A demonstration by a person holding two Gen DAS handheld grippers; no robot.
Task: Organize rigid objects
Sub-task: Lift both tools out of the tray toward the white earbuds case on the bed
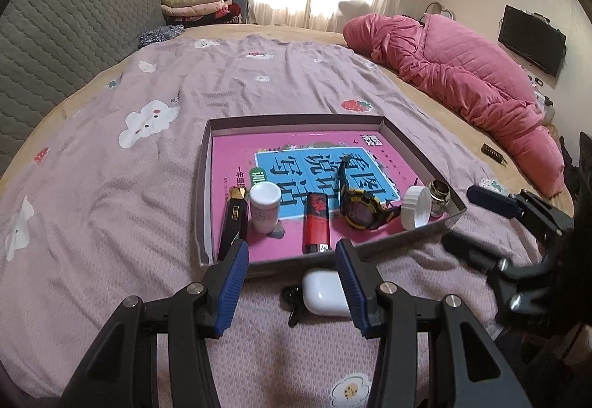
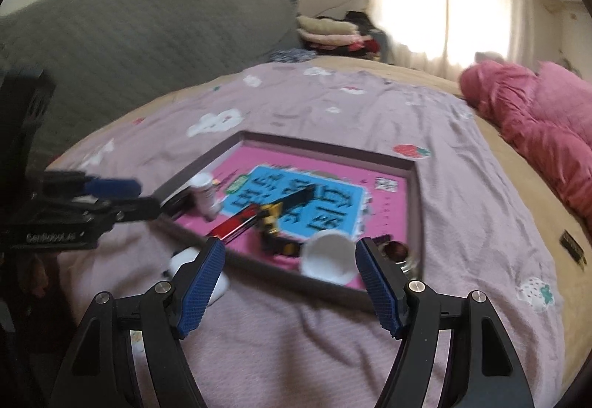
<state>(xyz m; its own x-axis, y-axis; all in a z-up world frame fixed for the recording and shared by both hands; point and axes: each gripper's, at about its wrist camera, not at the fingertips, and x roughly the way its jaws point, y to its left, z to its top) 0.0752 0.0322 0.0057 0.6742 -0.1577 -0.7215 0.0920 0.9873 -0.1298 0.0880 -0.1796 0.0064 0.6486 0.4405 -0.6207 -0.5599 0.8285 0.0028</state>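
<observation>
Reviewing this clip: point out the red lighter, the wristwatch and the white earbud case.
red lighter [image 1: 316,223]: left wrist view, middle of its red body.
wristwatch [image 1: 358,212]: left wrist view, on the dial.
white earbud case [image 1: 322,293]: left wrist view, its top surface, outside the tray.

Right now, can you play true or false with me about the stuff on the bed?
1. The watch lies inside the box. True.
2. The white earbud case is inside the box. False: it lies on the blanket, in front of the box.
3. The left gripper holds the red lighter. False: its fingers are apart and empty.
4. The small white bottle stands upright. True.
</observation>
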